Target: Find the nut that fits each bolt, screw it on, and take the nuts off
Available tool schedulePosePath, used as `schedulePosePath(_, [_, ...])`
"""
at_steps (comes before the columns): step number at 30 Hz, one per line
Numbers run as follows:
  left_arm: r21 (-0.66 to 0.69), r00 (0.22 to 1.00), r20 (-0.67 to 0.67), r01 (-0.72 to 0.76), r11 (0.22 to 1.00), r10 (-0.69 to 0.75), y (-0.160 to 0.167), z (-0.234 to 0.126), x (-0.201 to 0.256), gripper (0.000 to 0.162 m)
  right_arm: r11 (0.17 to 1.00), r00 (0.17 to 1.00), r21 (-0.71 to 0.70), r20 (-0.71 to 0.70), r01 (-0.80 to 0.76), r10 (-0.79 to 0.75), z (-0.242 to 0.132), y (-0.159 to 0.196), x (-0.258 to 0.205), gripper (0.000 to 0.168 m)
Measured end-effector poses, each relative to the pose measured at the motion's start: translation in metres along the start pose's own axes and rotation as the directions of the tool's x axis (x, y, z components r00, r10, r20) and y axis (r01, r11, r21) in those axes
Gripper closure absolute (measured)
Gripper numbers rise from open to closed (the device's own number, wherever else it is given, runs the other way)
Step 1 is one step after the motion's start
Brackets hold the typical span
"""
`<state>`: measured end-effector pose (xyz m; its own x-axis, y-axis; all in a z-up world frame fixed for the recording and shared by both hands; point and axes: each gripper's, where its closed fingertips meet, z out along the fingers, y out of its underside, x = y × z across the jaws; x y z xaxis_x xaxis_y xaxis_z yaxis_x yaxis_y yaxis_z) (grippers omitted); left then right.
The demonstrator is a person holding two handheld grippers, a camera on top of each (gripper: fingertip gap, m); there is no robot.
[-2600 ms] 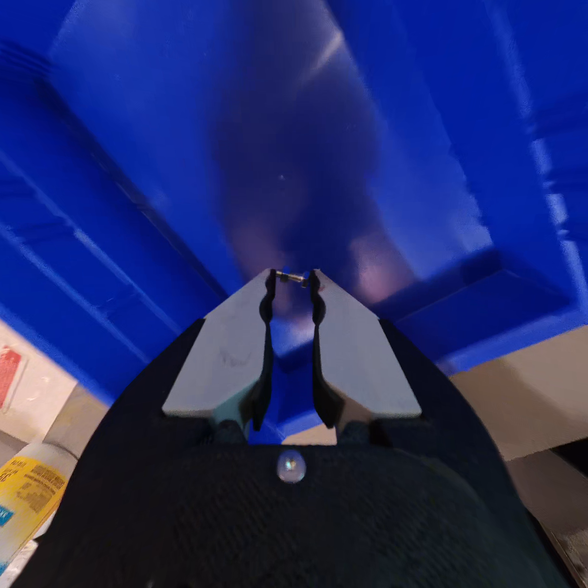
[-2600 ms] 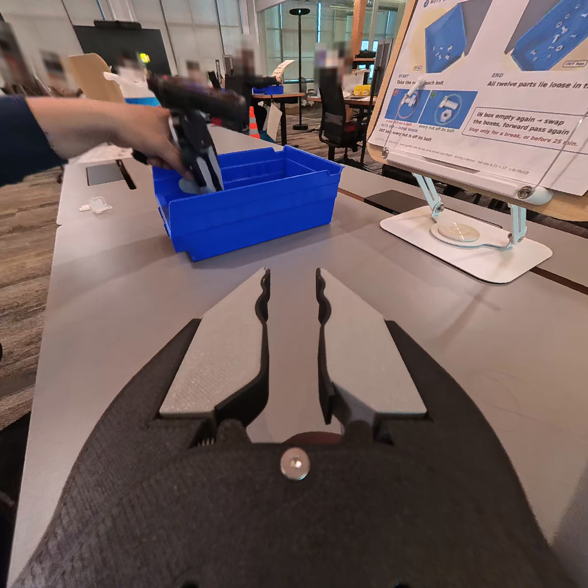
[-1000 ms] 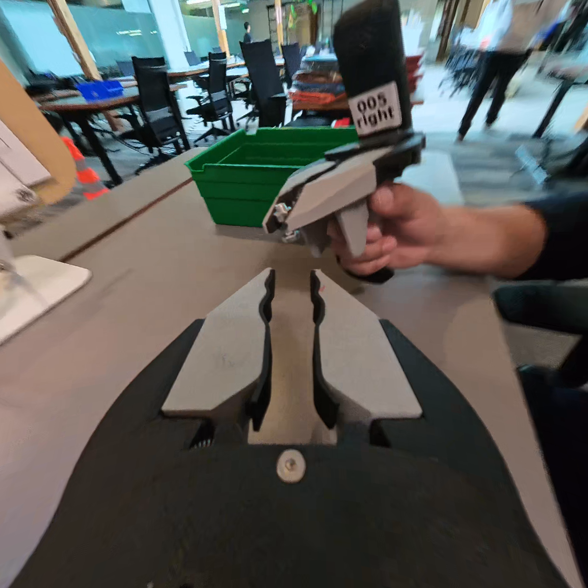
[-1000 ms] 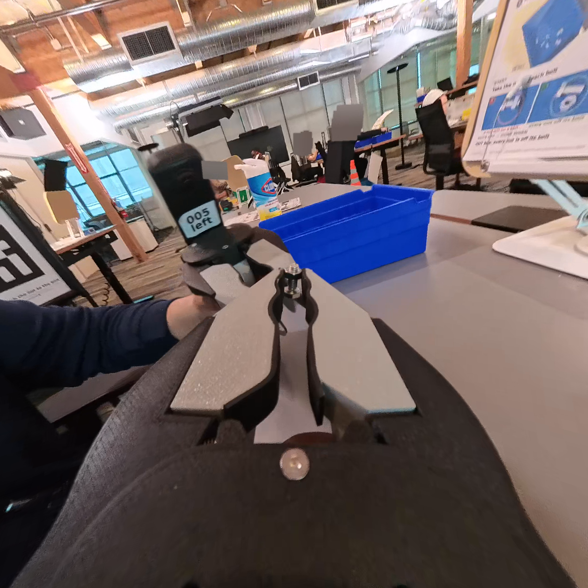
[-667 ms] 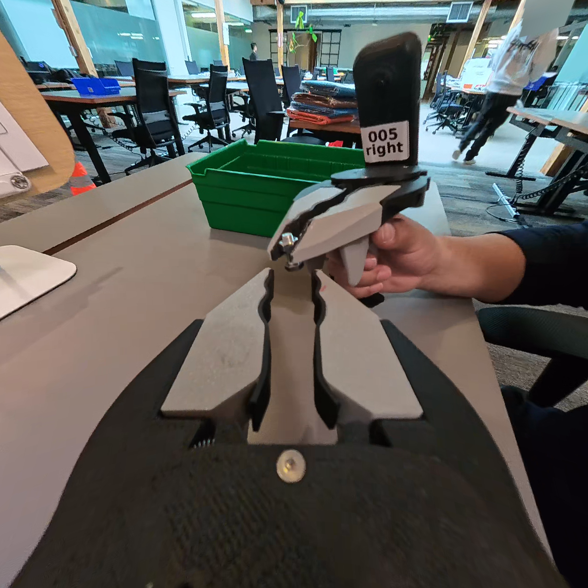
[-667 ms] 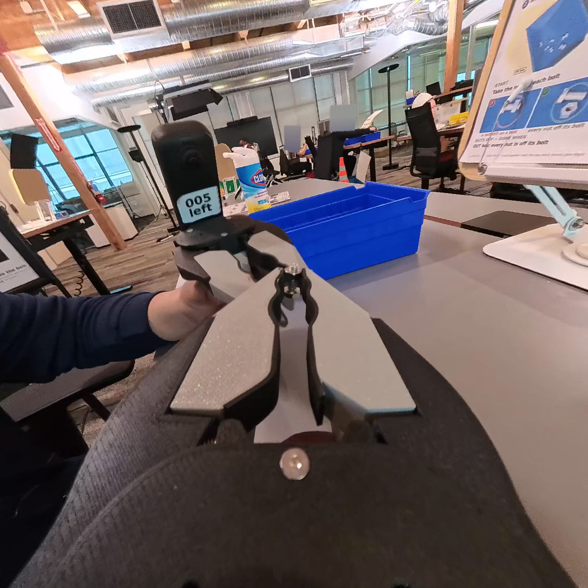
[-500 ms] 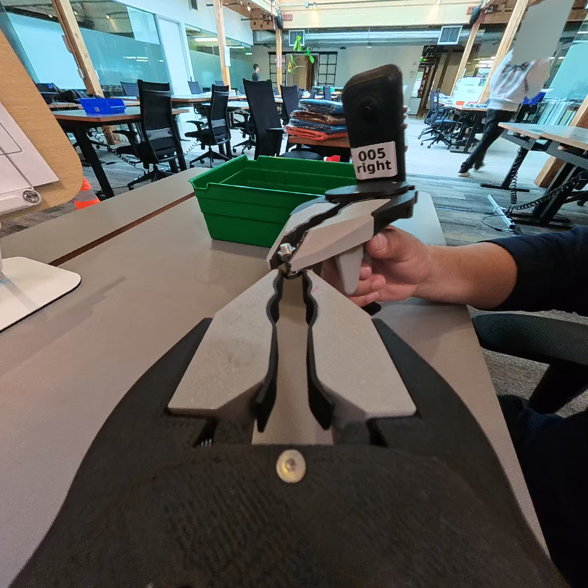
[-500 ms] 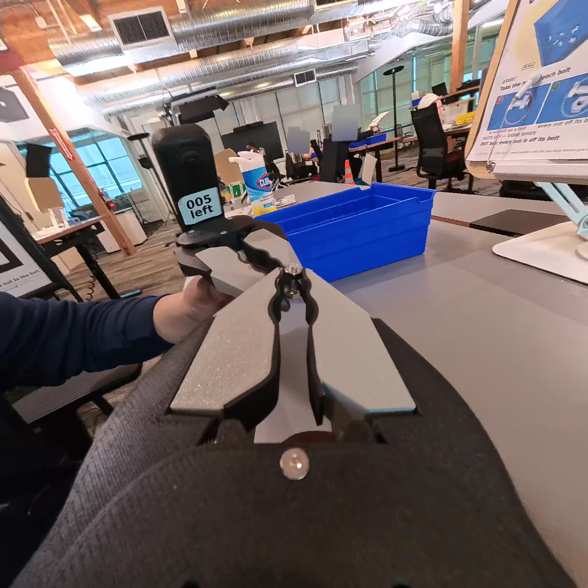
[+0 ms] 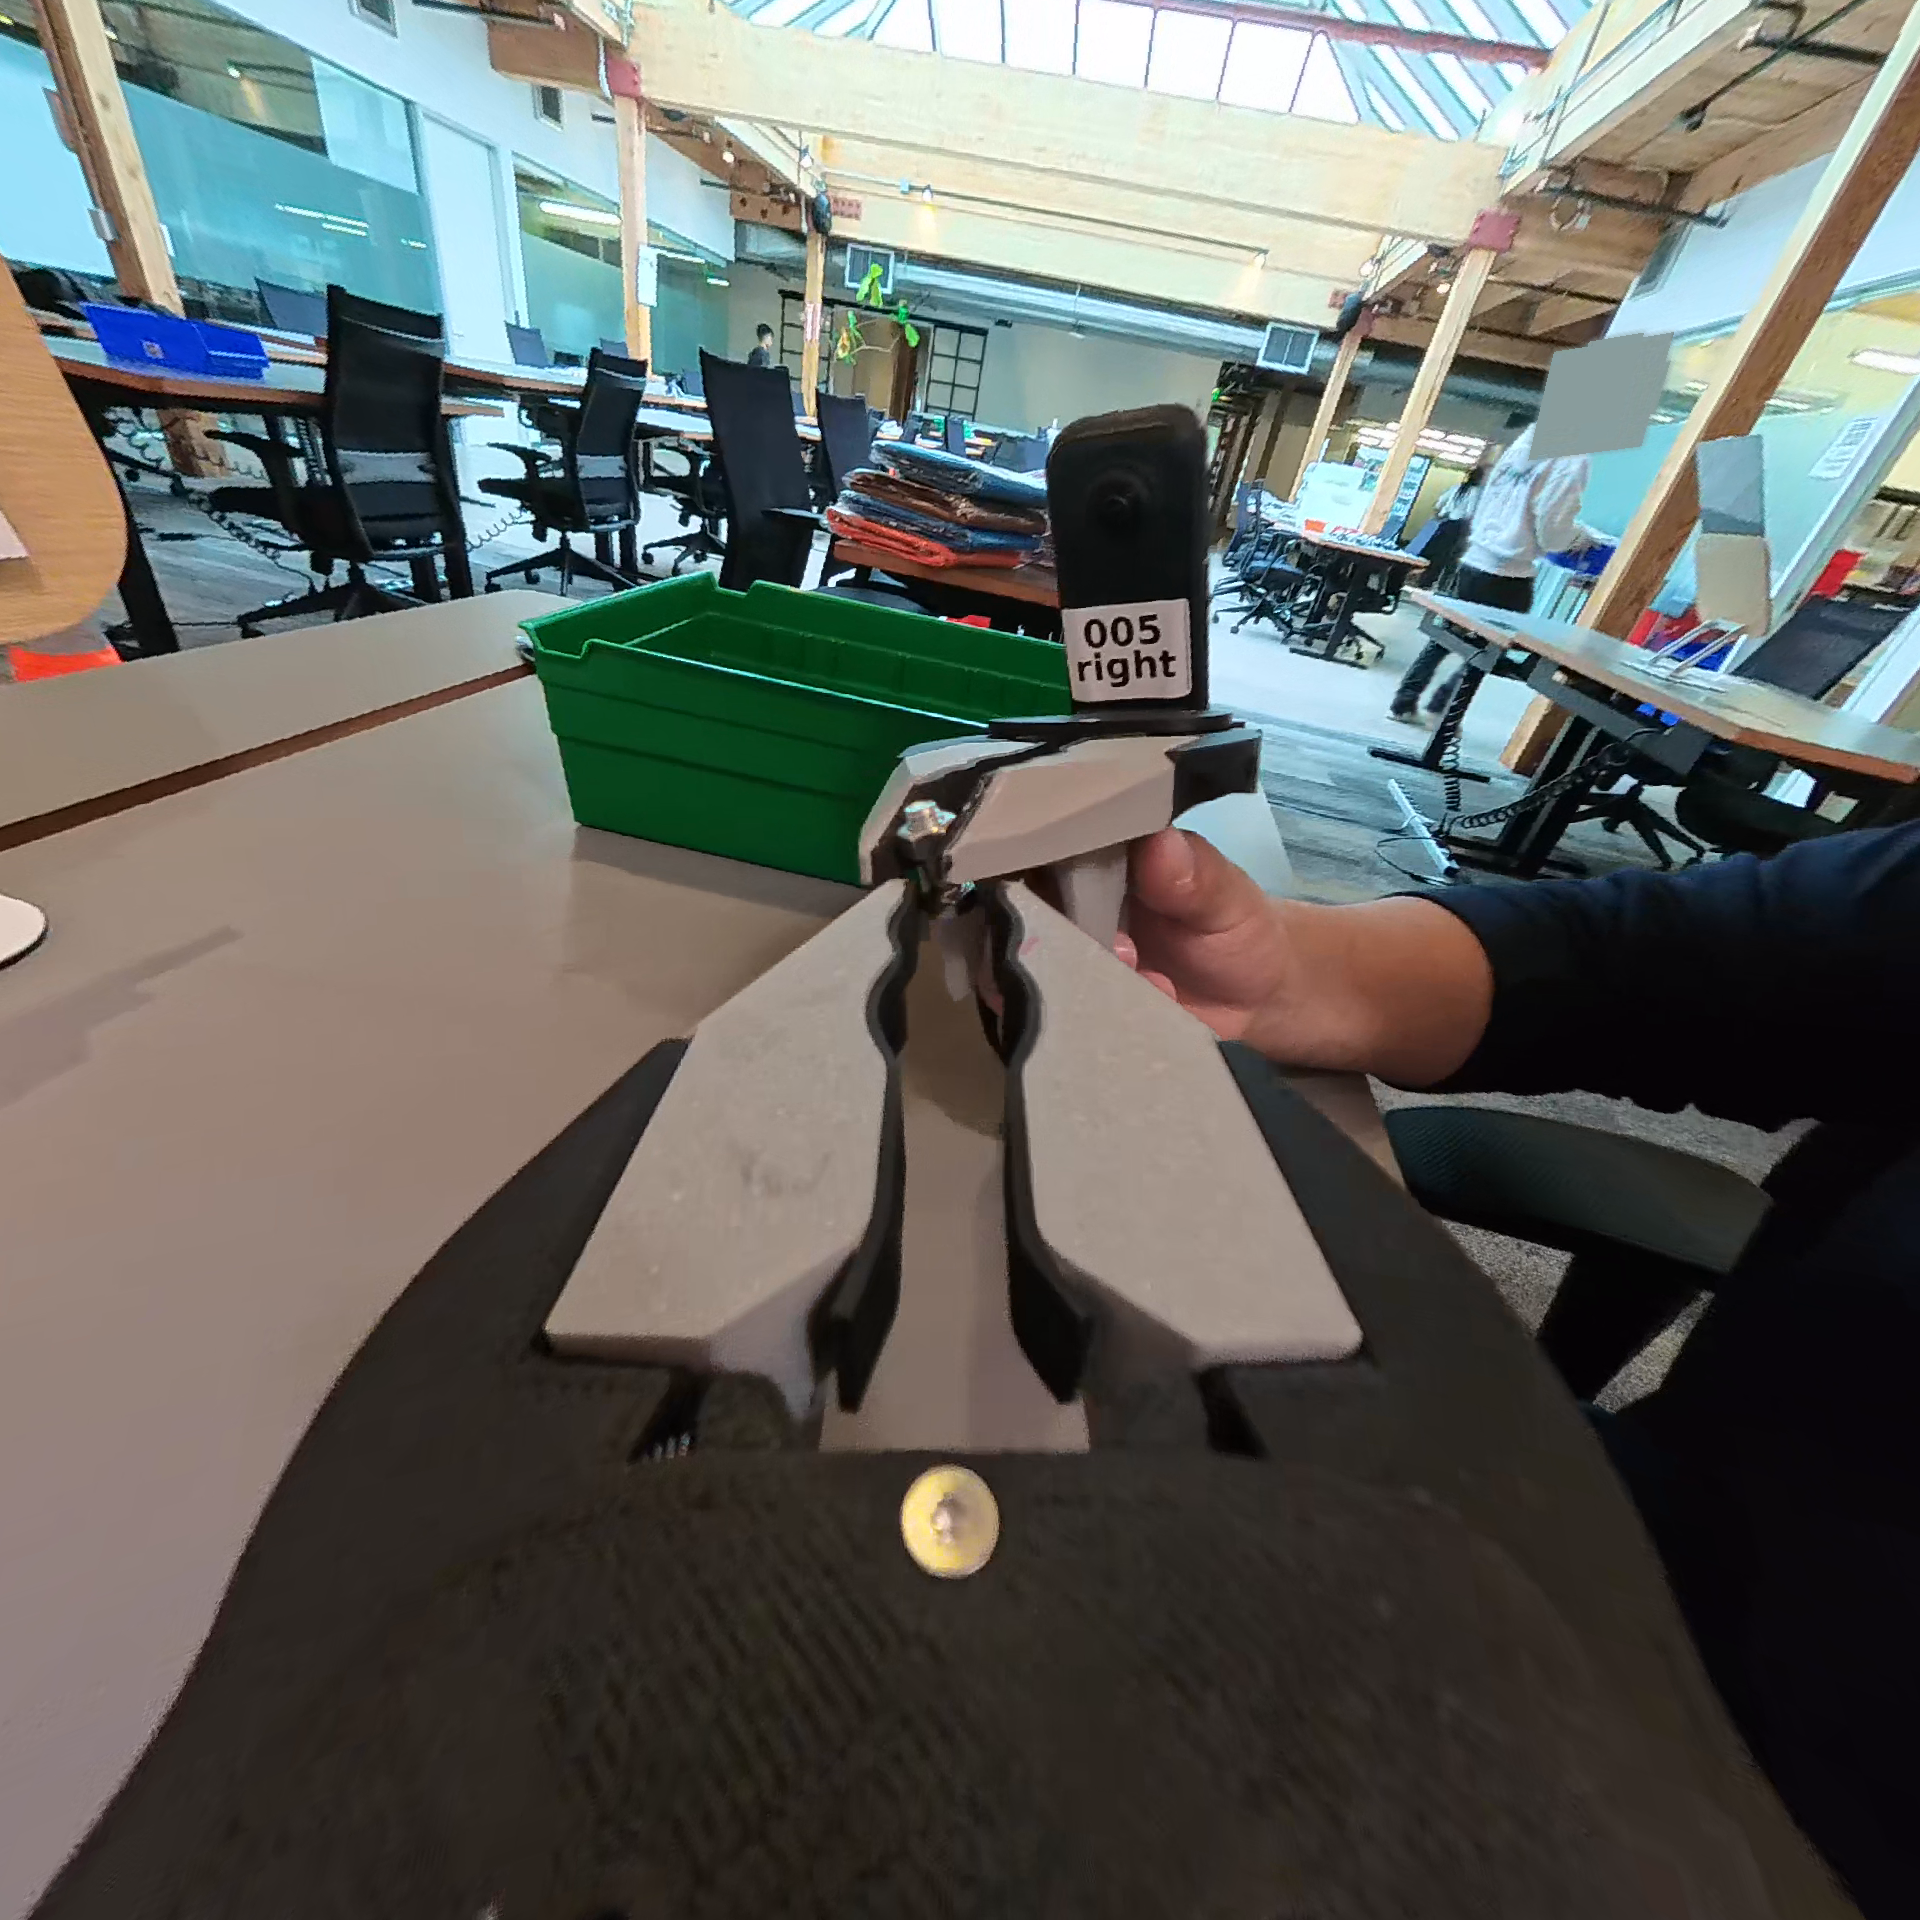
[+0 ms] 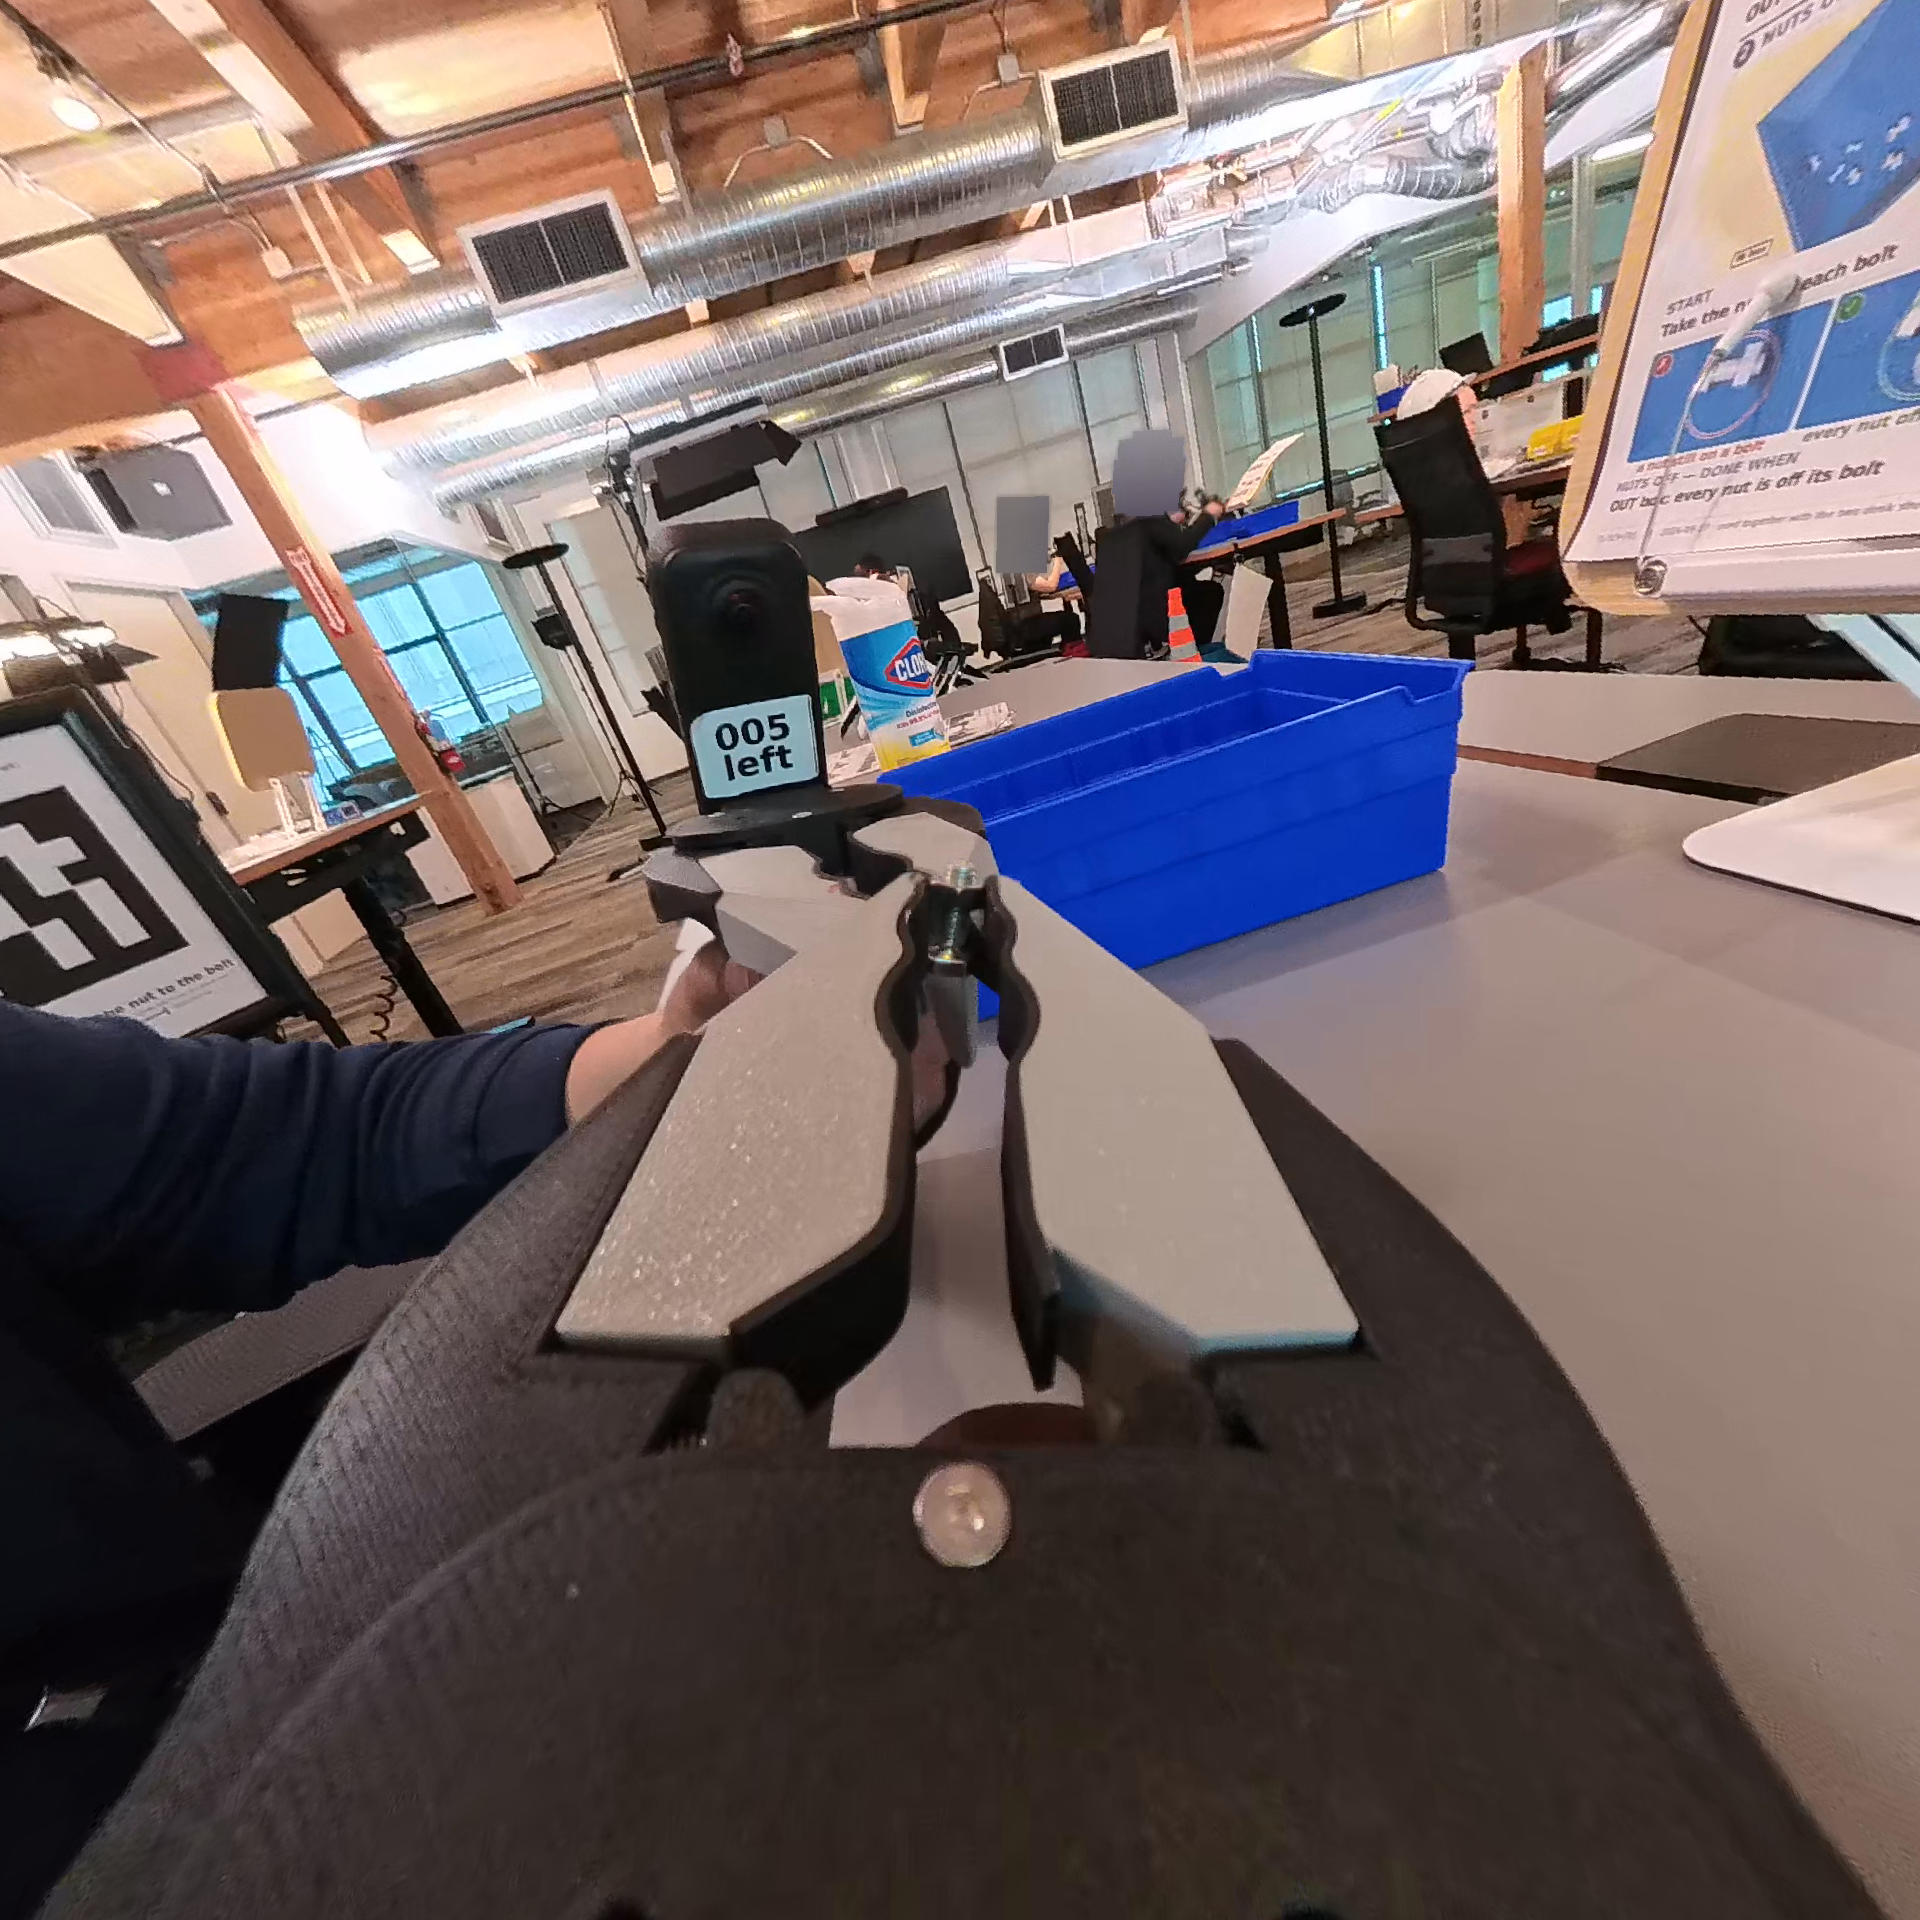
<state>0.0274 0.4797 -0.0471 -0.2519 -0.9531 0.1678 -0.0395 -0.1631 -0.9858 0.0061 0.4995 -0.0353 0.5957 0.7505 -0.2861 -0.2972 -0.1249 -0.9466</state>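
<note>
My right gripper (image 10: 956, 935) is shut on a small silver bolt (image 10: 954, 914) and holds it upright above the grey table (image 10: 1558, 1091). In the left wrist view the right gripper (image 9: 920, 847) shows with the bolt (image 9: 925, 823) head up. My left gripper (image 9: 951, 914) faces it, and its tips are closed around the nut (image 9: 951, 889) on the bolt's lower end. In the right wrist view the left gripper (image 10: 894, 883) reaches in from the left and meets the bolt. A hand holds each gripper.
A green bin (image 9: 727, 758) stands behind the grippers in the left wrist view. A blue bin (image 10: 1247, 810) stands on the table in the right wrist view, with a wipes canister (image 10: 894, 686) behind it. An instruction board (image 10: 1766, 312) on a white stand (image 10: 1818, 842) is at the right. Less than 4 cm separates the two grippers' tips.
The left gripper left the blue bin, and the bolt now sits in the right gripper. The left gripper has moved up to the bolt and narrowed its fingers around the nut.
</note>
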Motion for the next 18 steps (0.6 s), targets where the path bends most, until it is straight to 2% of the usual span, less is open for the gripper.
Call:
schedulePosePath(4, [0.02, 1.0, -0.025, 0.006, 1.0, -0.005, -0.003, 0.001, 0.0048, 0.147, 1.0, 1.0, 0.017, 0.015, -0.015, 0.014, -0.0007, -0.0031, -0.002, 0.161])
schedulePosePath(6, [0.038, 1.0, -0.027, 0.015, 0.999, -0.014, -0.0053, 0.0002, 0.005, 0.154, 1.0, 0.999, 0.027, 0.035, -0.015, 0.014, -0.0007, -0.0047, -0.0058, 0.162])
schedulePosePath(18, [0.001, 0.997, 0.036, -0.069, 0.998, 0.068, -0.0031, -0.0028, -0.0006, 0.155, 1.0, 1.0, 0.002, 0.0, 0.029, -0.029, -0.0037, -0.004, -0.0015, 0.161])
